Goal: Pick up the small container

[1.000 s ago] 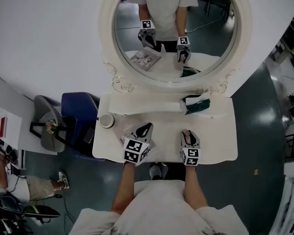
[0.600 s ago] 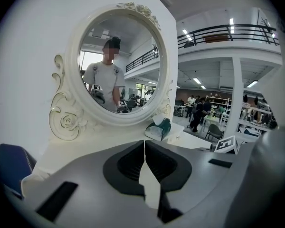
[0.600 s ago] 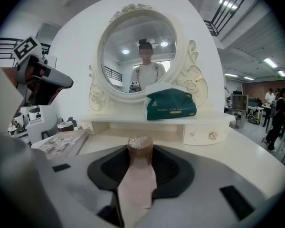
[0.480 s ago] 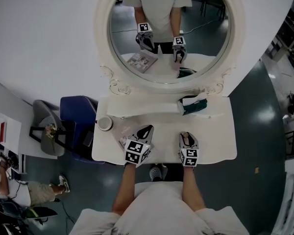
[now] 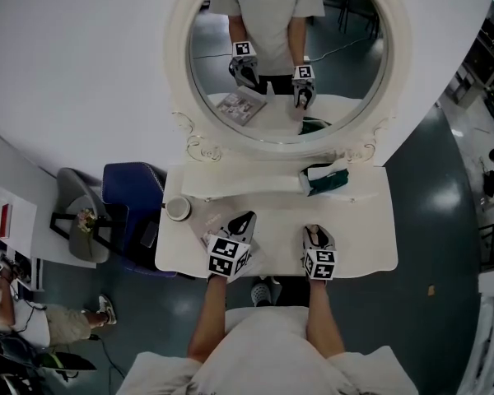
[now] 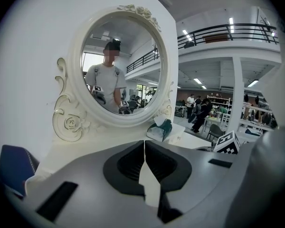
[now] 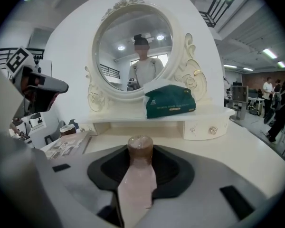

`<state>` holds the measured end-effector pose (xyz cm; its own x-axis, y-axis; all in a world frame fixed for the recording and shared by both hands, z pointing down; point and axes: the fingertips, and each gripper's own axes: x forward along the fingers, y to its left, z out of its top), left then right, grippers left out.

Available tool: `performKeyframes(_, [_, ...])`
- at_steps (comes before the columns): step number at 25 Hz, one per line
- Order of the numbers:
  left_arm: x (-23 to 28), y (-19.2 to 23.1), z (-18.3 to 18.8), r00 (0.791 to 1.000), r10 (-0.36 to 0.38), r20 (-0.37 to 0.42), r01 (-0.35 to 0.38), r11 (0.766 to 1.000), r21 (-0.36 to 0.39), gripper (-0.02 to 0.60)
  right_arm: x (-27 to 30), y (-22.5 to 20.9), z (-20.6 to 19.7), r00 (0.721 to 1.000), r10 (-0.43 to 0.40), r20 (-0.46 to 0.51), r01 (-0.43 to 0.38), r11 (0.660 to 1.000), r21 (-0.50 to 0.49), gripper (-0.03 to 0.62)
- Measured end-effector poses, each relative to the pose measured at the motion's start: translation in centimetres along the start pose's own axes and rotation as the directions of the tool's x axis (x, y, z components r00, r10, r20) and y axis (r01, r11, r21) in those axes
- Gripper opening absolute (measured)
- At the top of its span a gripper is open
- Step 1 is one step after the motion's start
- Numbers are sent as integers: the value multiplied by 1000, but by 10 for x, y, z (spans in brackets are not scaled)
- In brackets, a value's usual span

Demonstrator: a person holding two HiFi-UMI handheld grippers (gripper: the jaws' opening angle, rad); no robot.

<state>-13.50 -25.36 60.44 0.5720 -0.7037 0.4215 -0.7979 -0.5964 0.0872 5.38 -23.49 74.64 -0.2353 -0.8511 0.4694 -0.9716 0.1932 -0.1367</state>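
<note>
Right gripper (image 7: 141, 172) clamps the small container (image 7: 140, 148) between its 2 jaws, seemingly just above the dressing table (image 7: 256, 144), so hold it upright and squeeze steadily while lifting.

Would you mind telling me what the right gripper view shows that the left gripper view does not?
Only the right gripper view: the small container, pink with a brown cap, clamped in the right hand-held gripper, plus a booklet and a cup on the table. Only the left gripper view: the left hand-held gripper with jaws together on nothing, and a blue chair. Both: the oval mirror and the green tissue pack on the shelf.
</note>
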Motion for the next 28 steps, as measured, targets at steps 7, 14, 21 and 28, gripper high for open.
performKeyframes(7, [-6, -1, 1, 1000, 7, 0, -7, 1000, 6, 29, -6, -3, 21, 1000, -1, 29, 1, 1000, -6, 144])
performKeyframes(14, [-8, -5, 2, 1000, 8, 5, -8, 1000, 12, 29, -15, -7, 53, 998, 6, 61, -5, 1000, -21, 144])
performKeyframes(21, [-5, -14, 4, 1000, -2, 12, 2, 1000, 17, 29, -27, -5, 83, 996, 39, 78, -36, 998, -45, 144])
performKeyframes(28, [0, -21, 12, 1000, -16, 22, 16, 999, 29, 29, -44, 5, 113, 990, 101, 104, -95, 993, -64, 146])
